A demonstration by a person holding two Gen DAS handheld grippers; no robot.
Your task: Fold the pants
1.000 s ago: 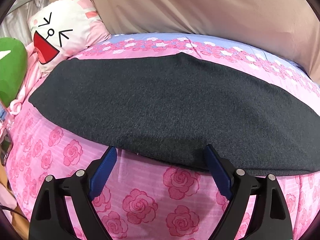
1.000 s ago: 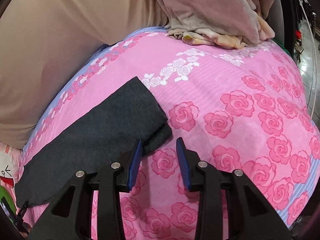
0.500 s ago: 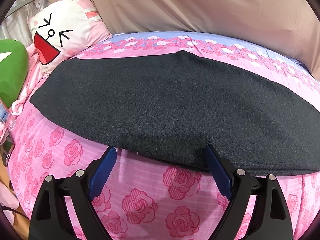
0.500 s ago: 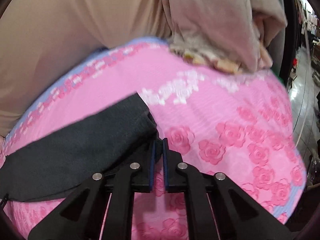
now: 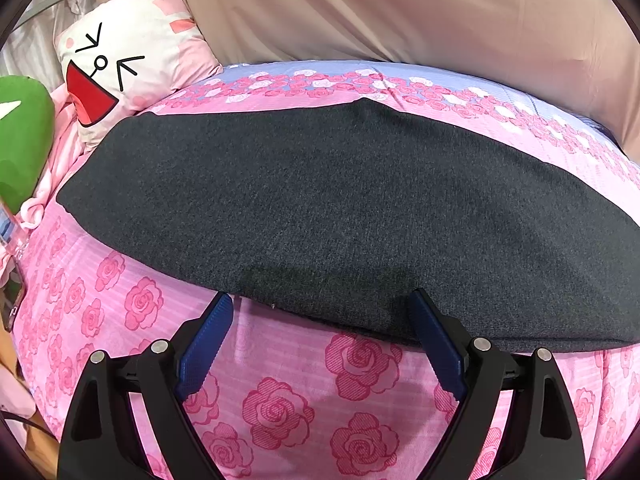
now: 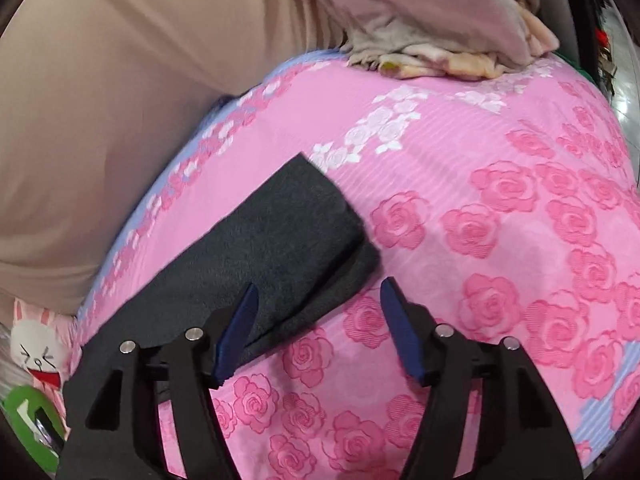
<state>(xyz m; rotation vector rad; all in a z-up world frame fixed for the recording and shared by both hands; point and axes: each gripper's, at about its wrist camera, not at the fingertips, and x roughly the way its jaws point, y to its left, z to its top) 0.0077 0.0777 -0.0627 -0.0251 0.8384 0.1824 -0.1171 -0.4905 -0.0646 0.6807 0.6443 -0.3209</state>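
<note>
The bed (image 5: 360, 380), covered in a pink rose-print sheet, carries one pair of dark grey pants (image 5: 340, 208), laid flat as a long band across its middle and running toward the pillow end. A beige curtain (image 5: 400, 12) hangs behind the far edge of the bed. One heap of pale blankets (image 6: 440, 20) sits at the bed's far corner in the right wrist view. One cartoon-face pillow (image 5: 120, 64) and one green plush (image 5: 20, 140) lie at the other end.

There are two tongs. The left tongs (image 5: 320, 300) gape wide, tips at the pants' near edge, gripping nothing. The right tongs (image 6: 316, 284) also stand wide apart, straddling the near corner of the pants' end; one blue pad (image 6: 240, 320) lies over the cloth, nothing pinched.
</note>
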